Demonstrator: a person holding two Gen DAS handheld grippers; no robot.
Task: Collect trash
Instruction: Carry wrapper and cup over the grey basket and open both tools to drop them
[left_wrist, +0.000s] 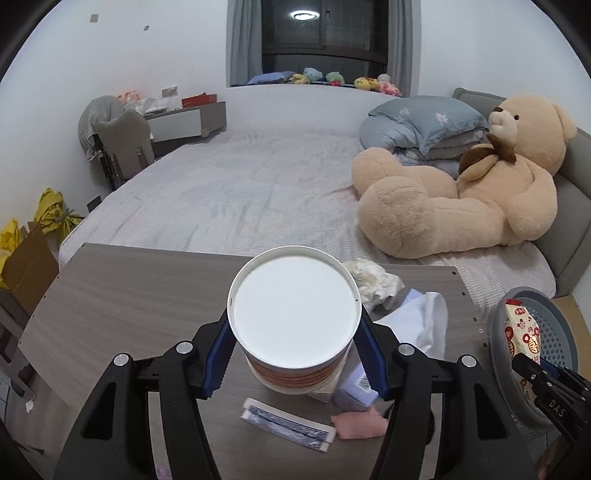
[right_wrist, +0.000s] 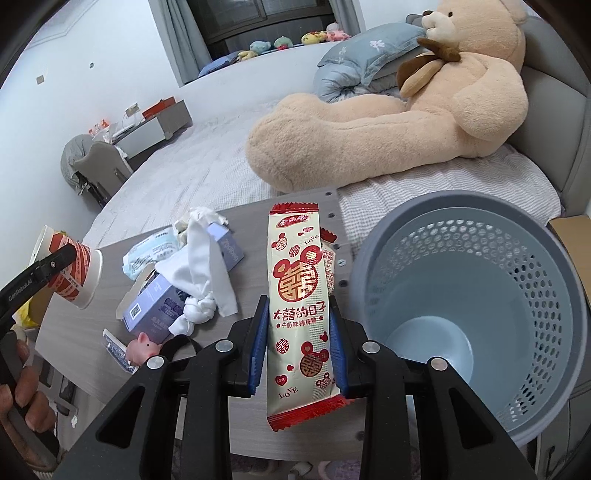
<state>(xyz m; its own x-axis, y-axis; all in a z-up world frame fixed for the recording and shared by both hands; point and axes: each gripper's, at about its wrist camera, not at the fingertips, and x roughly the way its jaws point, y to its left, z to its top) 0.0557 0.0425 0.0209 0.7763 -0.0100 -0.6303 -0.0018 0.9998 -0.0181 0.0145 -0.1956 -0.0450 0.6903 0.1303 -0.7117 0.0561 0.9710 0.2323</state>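
My left gripper (left_wrist: 293, 354) is shut on a paper cup (left_wrist: 295, 314), white inside with red bands outside, held above the wooden table (left_wrist: 122, 288); the cup also shows in the right wrist view (right_wrist: 75, 271). My right gripper (right_wrist: 299, 350) is shut on a cream and red candy wrapper (right_wrist: 299, 295), held upright just left of a grey-blue perforated waste basket (right_wrist: 480, 314). The basket (left_wrist: 554, 325) with the wrapper over it shows at the right of the left wrist view. Crumpled tissue (left_wrist: 373, 280), white cloth (right_wrist: 203, 273) and purple boxes (right_wrist: 155, 310) lie on the table.
A pink pig toy (right_wrist: 144, 349) and a blue patterned card pack (left_wrist: 288, 424) lie near the table's front. A wet-wipe pack (right_wrist: 155, 251) lies further back. Behind the table is a bed (left_wrist: 240, 192) with a big teddy bear (left_wrist: 461, 184) and pillows.
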